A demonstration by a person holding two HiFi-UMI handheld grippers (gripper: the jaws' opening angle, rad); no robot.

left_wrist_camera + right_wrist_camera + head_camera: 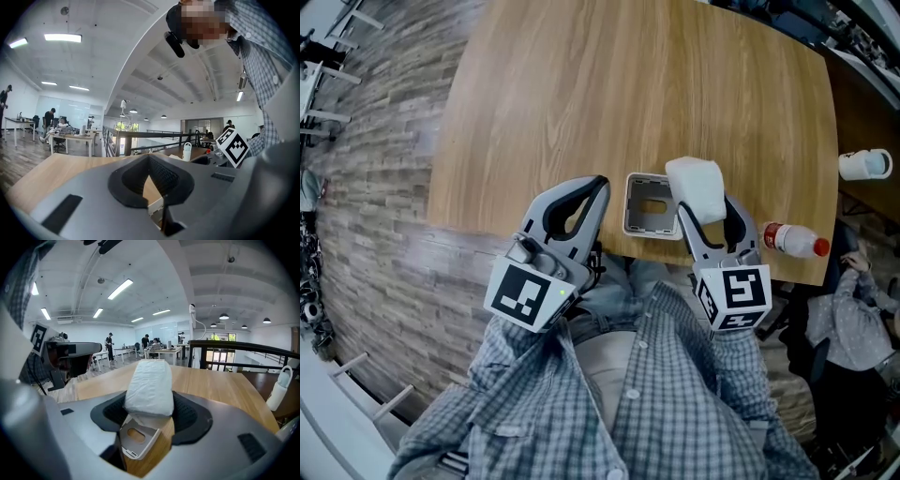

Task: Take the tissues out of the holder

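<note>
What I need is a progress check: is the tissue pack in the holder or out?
Out. The right gripper clamps the tissue pack, held clear of the holder, whose inside shows bare.

A wooden table [675, 75] stands on plank floor [375, 187] under strip lights [63, 37].

Gripper: right gripper [150, 409], dark pads pressed against both sides of the pack.
Held: white plastic-wrapped tissue pack [149, 383], seen end-on.
Beneath: grey square plastic holder [136, 440] on the light wooden tabletop [220, 387], apparently clear of the pack.
</note>
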